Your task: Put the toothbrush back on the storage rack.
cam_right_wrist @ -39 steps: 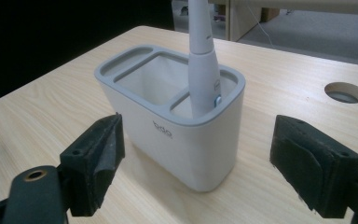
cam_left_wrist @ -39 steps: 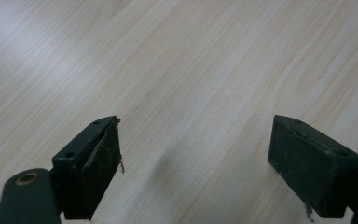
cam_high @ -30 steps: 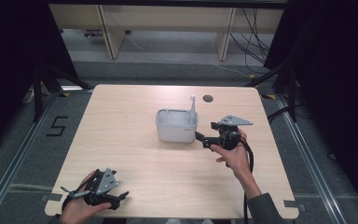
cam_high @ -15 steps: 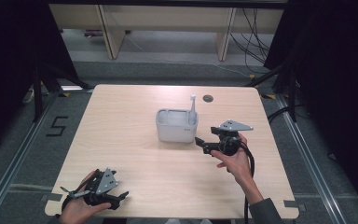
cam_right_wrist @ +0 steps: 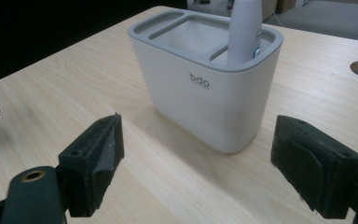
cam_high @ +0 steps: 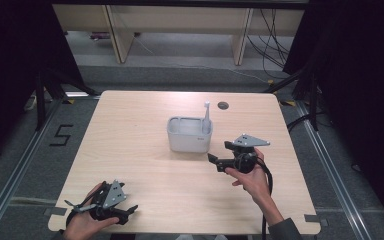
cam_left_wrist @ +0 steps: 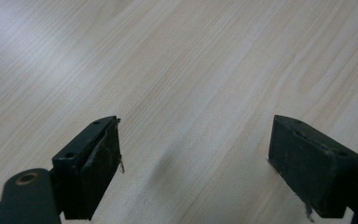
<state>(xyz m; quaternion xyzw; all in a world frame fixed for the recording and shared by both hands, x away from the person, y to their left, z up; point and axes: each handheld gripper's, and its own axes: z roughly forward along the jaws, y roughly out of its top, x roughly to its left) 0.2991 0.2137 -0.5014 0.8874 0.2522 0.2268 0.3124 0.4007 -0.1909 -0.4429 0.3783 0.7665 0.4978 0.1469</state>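
From the high view, a pale wooden tabletop (cam_high: 145,150) carries a white holder (cam_high: 189,134) near its middle, with a white toothbrush (cam_high: 206,116) standing upright in the compartment at its right end. The right claw (cam_high: 214,163) is held just off the holder's near right corner, pointing left, with its jaws apart and nothing between them. The left claw (cam_high: 130,211) lies low at the near left edge of the tabletop, well apart from the holder.

The right gripper view brings the holder (cam_right_wrist: 205,93) up close and shows what the high view cannot: small grey letters "bdo" on its side, with a finer line beneath that is too small to read, and three compartments in its top, the toothbrush handle (cam_right_wrist: 244,28) in the end one.

The left gripper view shows bare wood grain (cam_left_wrist: 191,70) and two jaws spread wide, gripping nothing. On the floor left of the tabletop, the high view shows a painted "5" (cam_high: 62,135).
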